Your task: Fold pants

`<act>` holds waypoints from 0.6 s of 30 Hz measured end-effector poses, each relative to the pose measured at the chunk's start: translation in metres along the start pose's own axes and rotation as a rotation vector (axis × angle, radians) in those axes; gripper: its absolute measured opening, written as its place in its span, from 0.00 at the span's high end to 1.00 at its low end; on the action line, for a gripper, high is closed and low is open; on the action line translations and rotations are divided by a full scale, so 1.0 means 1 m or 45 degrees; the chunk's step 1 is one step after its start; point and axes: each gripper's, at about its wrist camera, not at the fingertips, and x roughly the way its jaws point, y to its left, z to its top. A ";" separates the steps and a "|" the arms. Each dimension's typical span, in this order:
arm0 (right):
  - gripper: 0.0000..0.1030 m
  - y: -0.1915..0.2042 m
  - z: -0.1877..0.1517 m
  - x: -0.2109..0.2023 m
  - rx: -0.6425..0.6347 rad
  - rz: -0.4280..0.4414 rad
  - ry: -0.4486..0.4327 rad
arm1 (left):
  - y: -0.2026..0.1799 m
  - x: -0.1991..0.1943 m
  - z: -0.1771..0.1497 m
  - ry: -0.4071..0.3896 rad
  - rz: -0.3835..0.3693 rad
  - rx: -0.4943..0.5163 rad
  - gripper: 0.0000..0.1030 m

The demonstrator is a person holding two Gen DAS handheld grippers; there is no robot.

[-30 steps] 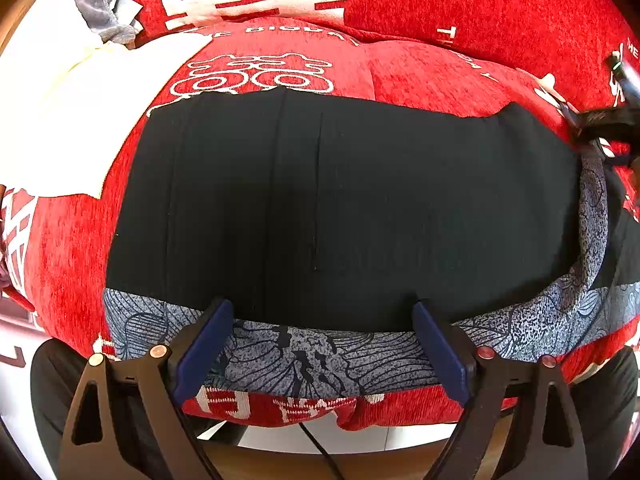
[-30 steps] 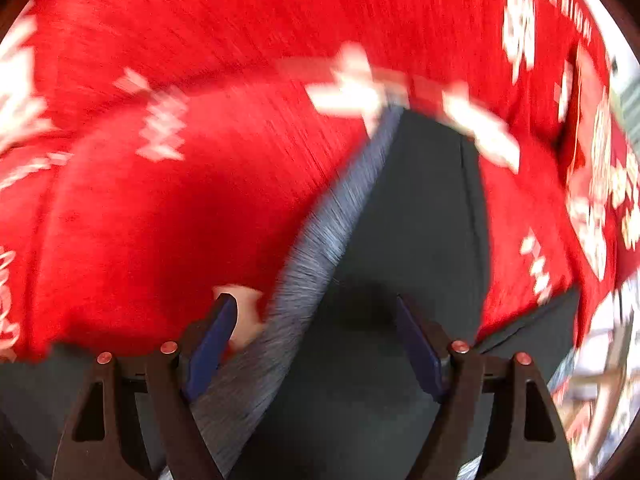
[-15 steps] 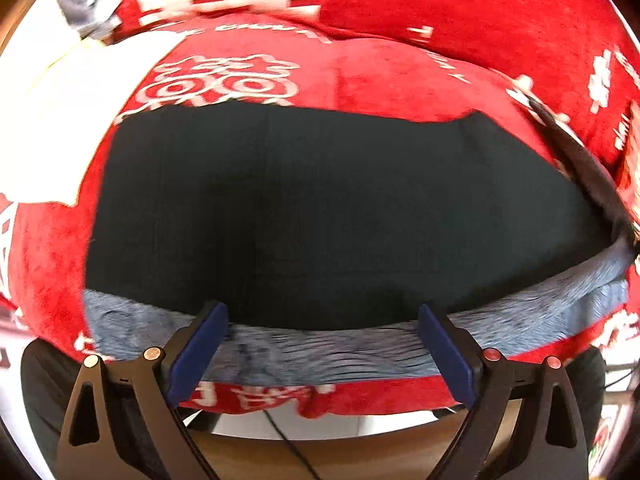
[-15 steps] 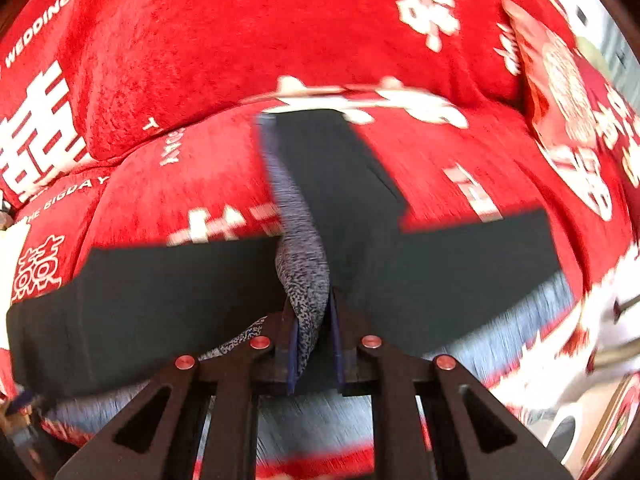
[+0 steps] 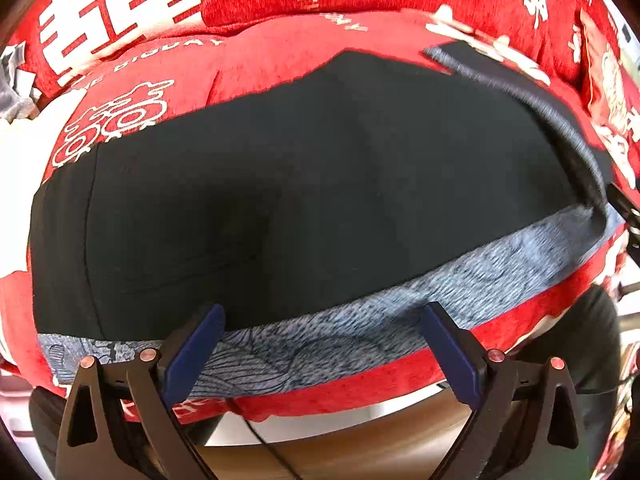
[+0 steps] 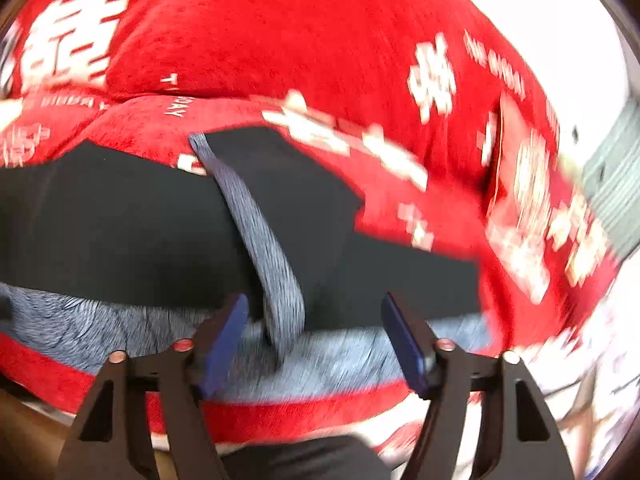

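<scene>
The black pants (image 5: 304, 184) lie spread flat across a red cushioned seat cover (image 5: 260, 56) printed with white characters and lettering. A grey patterned band (image 5: 360, 320) runs along the pants' near edge, parallel to the front of the seat. In the left wrist view the black fabric is smooth, with a faint vertical seam near its left end and little wrinkling. At the right end one section is turned back over the rest, so its grey band (image 6: 260, 240) rises as a narrow strip from the near edge toward the back of the seat, with black fabric on either side of it. The left gripper (image 5: 320, 344) hovers over the near band, its jaws apart and opening, nothing between the blue pads. The right gripper (image 6: 316, 328) is at the base of the upturned strip; its jaws are apart and opening, with the lower end of the strip lying between them but neither pad pressing on it. The right wrist view is blurred. A white cloth (image 5: 12, 136) and some grey fabric (image 5: 12, 92) sit at the far left of the seat.
</scene>
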 end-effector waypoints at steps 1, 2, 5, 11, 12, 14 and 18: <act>0.28 0.007 0.011 0.008 -0.047 -0.017 -0.011 | -0.002 -0.001 0.002 -0.005 -0.001 -0.007 0.04; 0.28 0.014 0.020 0.016 -0.098 -0.017 -0.007 | -0.004 0.000 0.005 -0.004 -0.006 -0.018 0.04; 0.28 0.036 0.052 0.050 -0.215 -0.005 0.031 | -0.010 0.003 0.007 0.017 -0.018 -0.021 0.04; 0.91 0.030 0.066 0.101 -0.234 0.178 0.217 | -0.004 0.010 0.002 0.058 0.000 -0.037 0.04; 0.92 0.016 0.064 0.102 -0.175 0.208 0.211 | -0.003 0.010 0.002 0.058 -0.001 -0.042 0.04; 0.92 -0.023 0.057 0.097 0.017 0.242 0.184 | -0.003 0.010 0.003 0.062 0.004 -0.050 0.04; 0.92 -0.111 0.015 0.081 0.439 0.274 0.102 | -0.011 0.010 0.006 0.061 0.002 -0.028 0.04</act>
